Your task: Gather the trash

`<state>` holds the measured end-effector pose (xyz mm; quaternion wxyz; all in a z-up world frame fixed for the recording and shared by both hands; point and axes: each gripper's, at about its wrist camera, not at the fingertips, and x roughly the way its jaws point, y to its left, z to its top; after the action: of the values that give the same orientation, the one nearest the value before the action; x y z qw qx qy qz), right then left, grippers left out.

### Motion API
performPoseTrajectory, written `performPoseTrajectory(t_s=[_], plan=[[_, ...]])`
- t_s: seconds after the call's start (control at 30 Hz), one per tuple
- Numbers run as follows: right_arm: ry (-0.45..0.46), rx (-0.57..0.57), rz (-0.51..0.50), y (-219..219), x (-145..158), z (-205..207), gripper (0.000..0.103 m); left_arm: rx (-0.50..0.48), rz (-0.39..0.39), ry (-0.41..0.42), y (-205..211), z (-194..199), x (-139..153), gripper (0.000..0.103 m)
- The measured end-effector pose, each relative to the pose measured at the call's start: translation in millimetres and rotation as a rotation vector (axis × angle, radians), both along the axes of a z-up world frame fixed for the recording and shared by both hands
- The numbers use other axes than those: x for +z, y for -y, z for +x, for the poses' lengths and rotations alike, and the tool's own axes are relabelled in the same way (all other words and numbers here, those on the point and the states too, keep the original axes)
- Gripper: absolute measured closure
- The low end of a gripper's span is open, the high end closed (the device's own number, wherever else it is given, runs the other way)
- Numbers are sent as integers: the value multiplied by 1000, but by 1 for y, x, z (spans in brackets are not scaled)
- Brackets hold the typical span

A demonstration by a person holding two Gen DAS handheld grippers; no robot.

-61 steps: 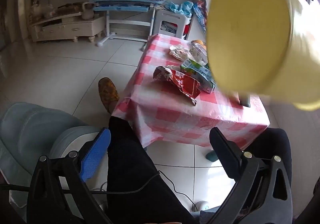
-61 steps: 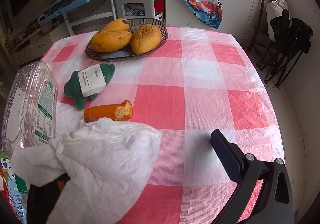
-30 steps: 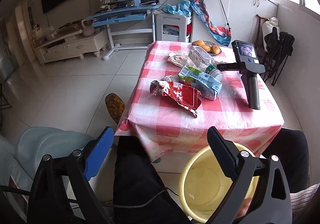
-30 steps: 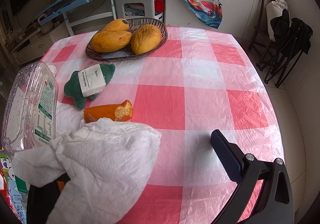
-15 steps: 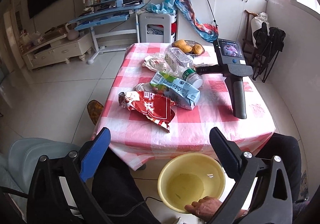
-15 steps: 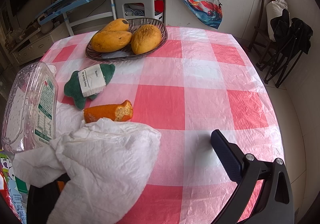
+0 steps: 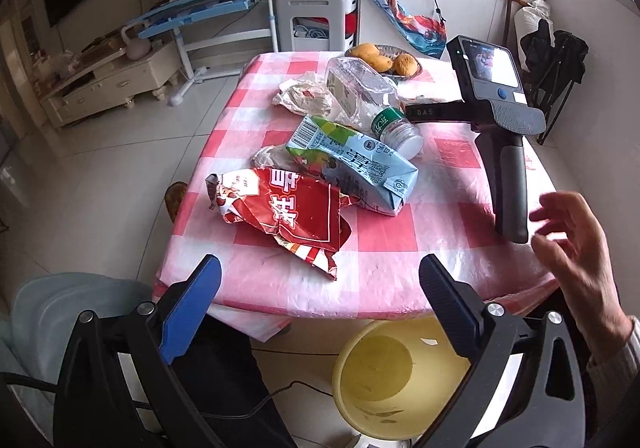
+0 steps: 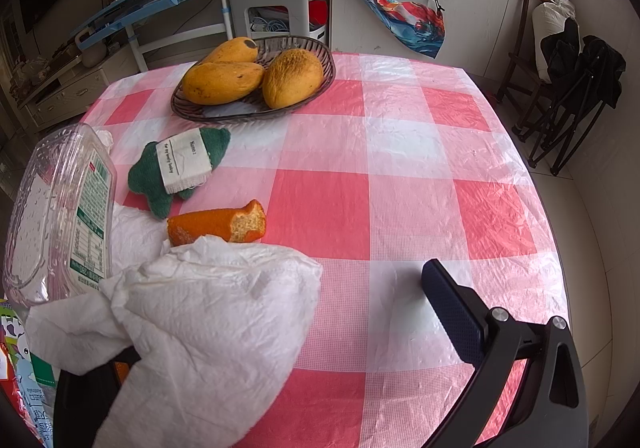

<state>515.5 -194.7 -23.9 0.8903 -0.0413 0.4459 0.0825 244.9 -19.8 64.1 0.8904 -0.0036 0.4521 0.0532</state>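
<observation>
On the pink checked table [image 7: 384,232] lie a red snack wrapper [image 7: 288,211], a blue-green milk carton [image 7: 352,163], a clear plastic bottle [image 7: 360,95] and crumpled paper [image 7: 304,95]. A yellow bucket [image 7: 384,372] stands on the floor below the table's near edge. My left gripper [image 7: 316,304] is open and empty, held above the bucket. My right gripper [image 8: 280,328] lies on the table, open, with a white tissue [image 8: 200,328] draped over its left finger; its handle [image 7: 504,151] shows in the left wrist view. A bare hand [image 7: 576,248] hovers near that handle.
A basket of mangoes [image 8: 256,79] stands at the table's far side. A green cloth toy [image 8: 176,167] and an orange peel piece [image 8: 220,224] lie near the bottle [image 8: 60,215]. A folded black chair [image 8: 576,87] stands right of the table.
The yellow bucket came down from in front of the left camera to the floor. The hand let go of it and rose toward the right gripper's handle. The left gripper moved closer to the table.
</observation>
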Motion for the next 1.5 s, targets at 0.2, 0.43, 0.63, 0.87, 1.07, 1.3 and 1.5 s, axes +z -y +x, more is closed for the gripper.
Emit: performPoseTrajectory(t_s=[0.2,0.43,0.63,0.87,1.07,1.3,1.5], plan=[[2,-37,3,-2,0,2,6,11,47,-15,16,7,-3,7],[-8,34,-15,20,9,-38,6,23,46,8,24,-9,5,7],[270,165,31,47,48,-179,6,25,34,24,30,-30,13,7],[308,293,189,50,65,-275,6,38,45,66,39,-55,31,7],[316,354,224,32,76,-288,6,52,66,107,39,-77,46,7],[328,388,241,24,87,-308,6,75,52,127,29,-89,55,7],[326,405,238,16,91,-311,6,81,59,136,27,-94,58,7]])
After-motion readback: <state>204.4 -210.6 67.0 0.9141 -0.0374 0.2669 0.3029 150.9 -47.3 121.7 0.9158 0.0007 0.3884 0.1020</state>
